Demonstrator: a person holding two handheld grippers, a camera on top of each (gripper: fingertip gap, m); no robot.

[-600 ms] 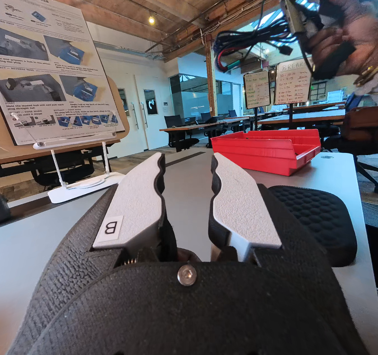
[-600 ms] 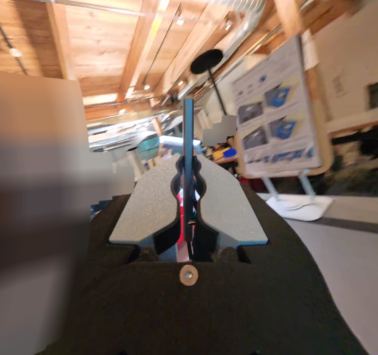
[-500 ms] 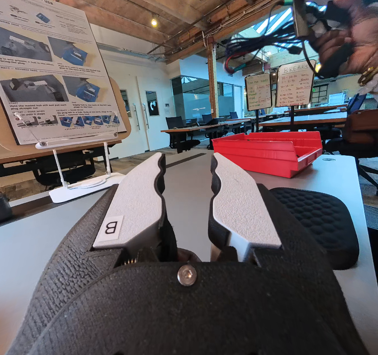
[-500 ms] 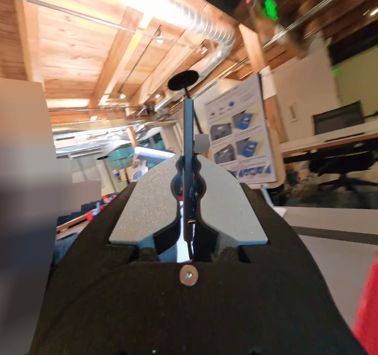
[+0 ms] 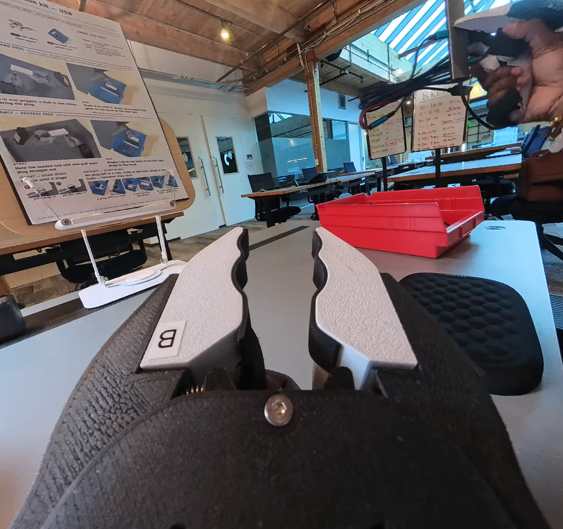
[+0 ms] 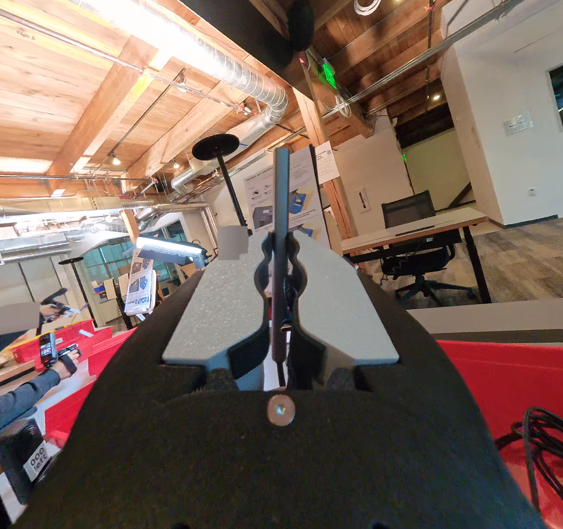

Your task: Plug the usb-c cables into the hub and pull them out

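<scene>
Two claws, one empty and low, one raised with the hub
Left of the red bin (image 5: 399, 219), the left claw (image 5: 278, 249) rests parted and empty over the desk (image 5: 280, 286); above the bin, the right claw (image 6: 281, 246) is clamped on the thin hub (image 6: 280, 197), its dark cables (image 5: 393, 97) dangling beneath

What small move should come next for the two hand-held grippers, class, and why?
Probably bring the right hand-held gripper down in front of the left hand-held gripper. The right is shut on the hub, held high with cables dangling, while the left is open and empty above the table.
</scene>
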